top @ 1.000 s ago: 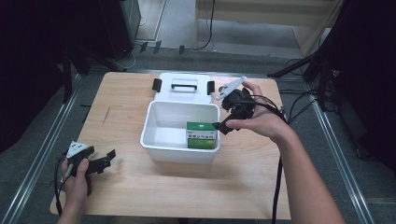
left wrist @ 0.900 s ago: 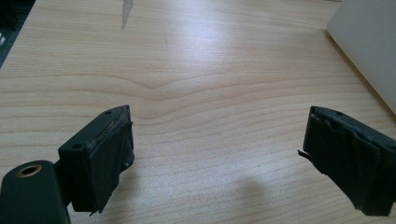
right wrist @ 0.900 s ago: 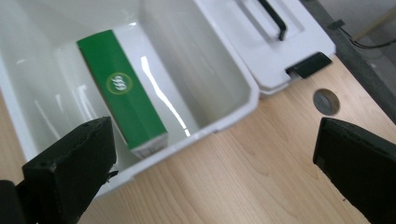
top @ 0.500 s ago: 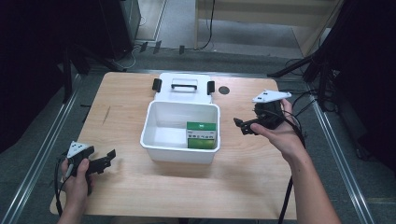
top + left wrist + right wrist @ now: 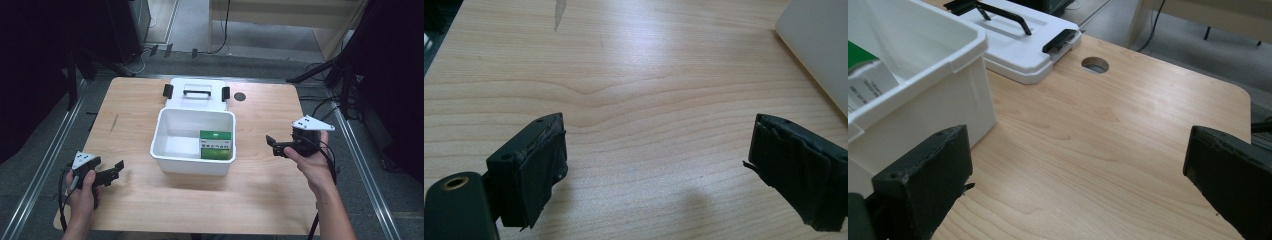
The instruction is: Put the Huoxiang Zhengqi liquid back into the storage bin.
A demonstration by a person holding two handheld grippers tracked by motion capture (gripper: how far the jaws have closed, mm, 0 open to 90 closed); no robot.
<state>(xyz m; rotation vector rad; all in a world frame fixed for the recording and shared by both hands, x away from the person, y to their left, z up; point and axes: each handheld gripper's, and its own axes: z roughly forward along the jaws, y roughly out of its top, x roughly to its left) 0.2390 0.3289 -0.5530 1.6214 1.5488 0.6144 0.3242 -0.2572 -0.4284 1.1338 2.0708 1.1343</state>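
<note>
At the near left corner of the wooden bench the left gripper is held low over bare wood, its fingers spread wide with nothing between them. In the middle stands an open white bin with a green box inside at its right end, and its white lid with a black handle lies flat just behind it. To the right, the right gripper points at the bin's right wall, near it but apart, its fingers also wide apart and empty.
</note>
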